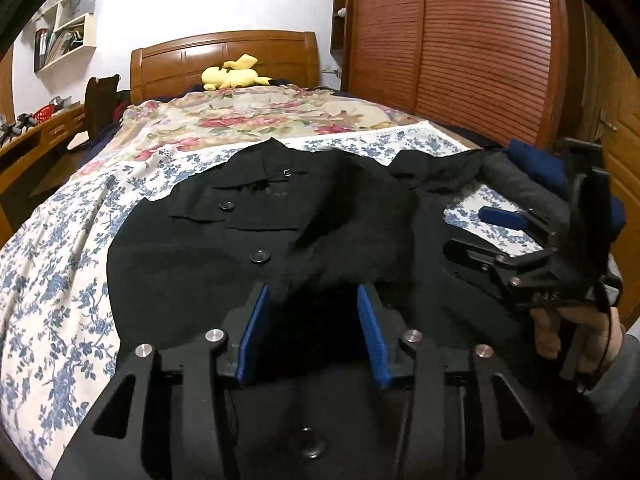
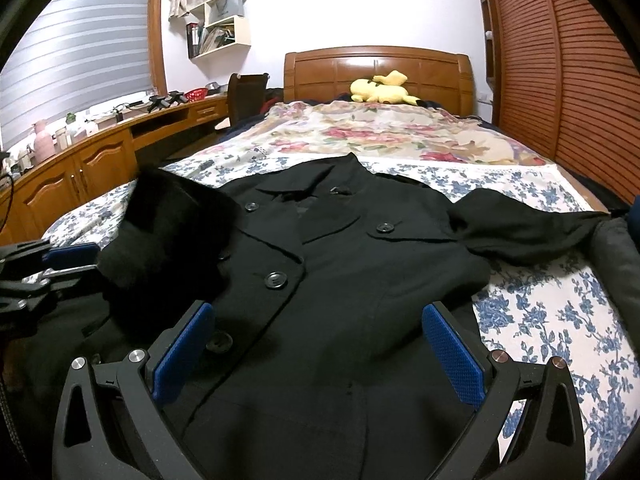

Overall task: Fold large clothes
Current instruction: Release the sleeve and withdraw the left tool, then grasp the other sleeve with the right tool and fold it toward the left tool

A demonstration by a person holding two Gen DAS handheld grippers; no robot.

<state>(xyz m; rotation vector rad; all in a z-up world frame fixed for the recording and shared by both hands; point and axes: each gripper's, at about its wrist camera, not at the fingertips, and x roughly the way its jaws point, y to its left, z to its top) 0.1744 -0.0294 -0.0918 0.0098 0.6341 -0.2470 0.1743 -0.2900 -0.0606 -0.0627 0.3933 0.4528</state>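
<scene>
A black buttoned coat point(image 1: 188, 248) point(image 2: 360, 264) lies face up on the bed. One sleeve point(image 2: 168, 232) point(image 1: 352, 216) is folded across its front. The other sleeve point(image 2: 532, 228) stretches out to the right. My left gripper point(image 1: 313, 290) hovers low at the folded sleeve; its blue pads stand apart and dark cloth lies in the gap without being pressed. It shows at the left edge of the right wrist view point(image 2: 60, 264). My right gripper point(image 2: 318, 310) point(image 1: 476, 232) is wide open above the coat's lower front, with a hand point(image 1: 580, 340) gripping it.
The floral bedsheet point(image 2: 540, 320) lies bare right of the coat. A yellow plush point(image 2: 380, 88) rests by the headboard. Rolled grey and blue clothes point(image 1: 532, 184) lie at the bed's right edge. There is a wooden desk point(image 2: 100, 168) on the left and a wardrobe point(image 1: 460, 40) on the right.
</scene>
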